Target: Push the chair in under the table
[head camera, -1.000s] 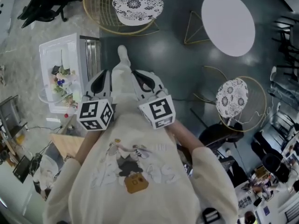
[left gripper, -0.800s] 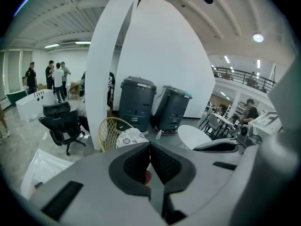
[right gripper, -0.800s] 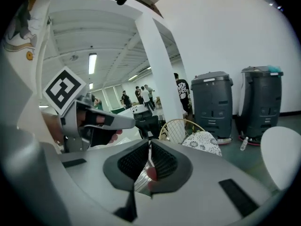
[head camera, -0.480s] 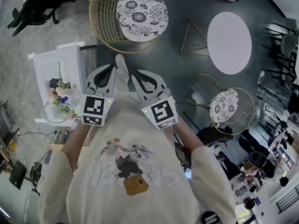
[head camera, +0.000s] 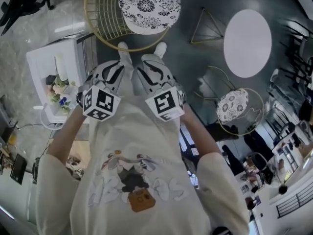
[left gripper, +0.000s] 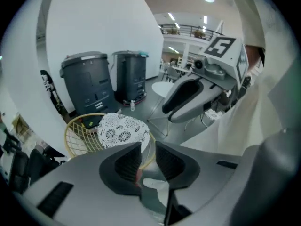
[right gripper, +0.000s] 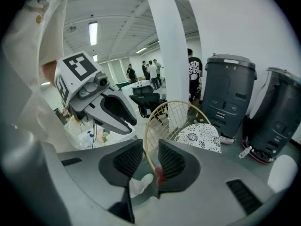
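Both grippers have pushed forward since the earlier frame, and you've closed in on the chair. It now sits just past your shoes at the far edge of the head view.

Your left gripper has just been cracking open. It's only a narrow gap, nothing clamped, and the chair's gold rim shows through it. Your right gripper has just been opening too, a bit wider, and the wire back lines up in its gap the same way. The pads aren't squeezing it. Can't tell for sure whether the rim is actually inside either pair of jaws or just behind them.

The chair has its patterned cushion on the seat and its wire back toward you. The round white table is off to the right, well apart from the chair, so it's not tucked under yet.
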